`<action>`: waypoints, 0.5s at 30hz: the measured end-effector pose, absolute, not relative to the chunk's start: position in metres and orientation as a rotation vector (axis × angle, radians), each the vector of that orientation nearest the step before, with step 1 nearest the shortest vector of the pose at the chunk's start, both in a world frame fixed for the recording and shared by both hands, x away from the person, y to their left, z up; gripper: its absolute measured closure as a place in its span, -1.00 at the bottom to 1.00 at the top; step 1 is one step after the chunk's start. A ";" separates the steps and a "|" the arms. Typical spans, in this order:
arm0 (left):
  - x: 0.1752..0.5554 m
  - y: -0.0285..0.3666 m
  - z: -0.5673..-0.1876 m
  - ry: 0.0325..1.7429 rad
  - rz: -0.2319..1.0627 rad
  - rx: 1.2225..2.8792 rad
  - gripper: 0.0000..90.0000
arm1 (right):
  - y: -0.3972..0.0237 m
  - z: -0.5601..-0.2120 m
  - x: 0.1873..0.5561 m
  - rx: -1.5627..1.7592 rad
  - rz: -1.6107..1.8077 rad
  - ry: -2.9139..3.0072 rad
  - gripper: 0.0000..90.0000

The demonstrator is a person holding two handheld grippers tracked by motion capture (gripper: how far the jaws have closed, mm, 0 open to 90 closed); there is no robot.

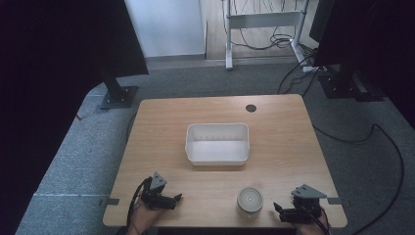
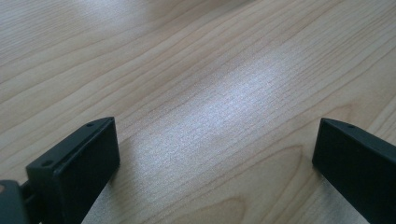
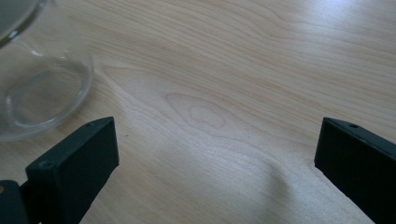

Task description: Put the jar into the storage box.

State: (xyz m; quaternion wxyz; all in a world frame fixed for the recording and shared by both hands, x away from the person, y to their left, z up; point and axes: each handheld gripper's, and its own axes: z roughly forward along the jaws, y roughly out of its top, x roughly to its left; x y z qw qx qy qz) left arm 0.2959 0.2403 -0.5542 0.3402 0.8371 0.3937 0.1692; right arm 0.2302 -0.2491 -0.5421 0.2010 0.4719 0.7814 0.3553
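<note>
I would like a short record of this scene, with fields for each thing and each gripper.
table: light wood, round hole near far edge
bin: white, empty, at table centre
jar: clear glass, upright, near front edge, beside right gripper
left gripper: open, holds nothing, low over table
right gripper: open, holds nothing, apart from jar

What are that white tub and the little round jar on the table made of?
The white tub looks like matte plastic: opaque, with thin walls and rounded corners. The round jar looks like clear glass: the wood grain shows through its shiny base.
</note>
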 end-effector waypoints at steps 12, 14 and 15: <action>0.296 0.240 -0.554 1.025 0.440 2.178 -0.99 | -0.242 -0.536 0.217 1.281 1.041 2.217 -1.00; 0.296 0.240 -0.554 1.024 0.441 2.178 -0.99 | -0.240 -0.535 0.215 1.271 1.047 2.222 -1.00; 0.296 0.240 -0.554 1.024 0.441 2.178 -0.99 | -0.239 -0.535 0.214 1.267 1.050 2.224 -1.00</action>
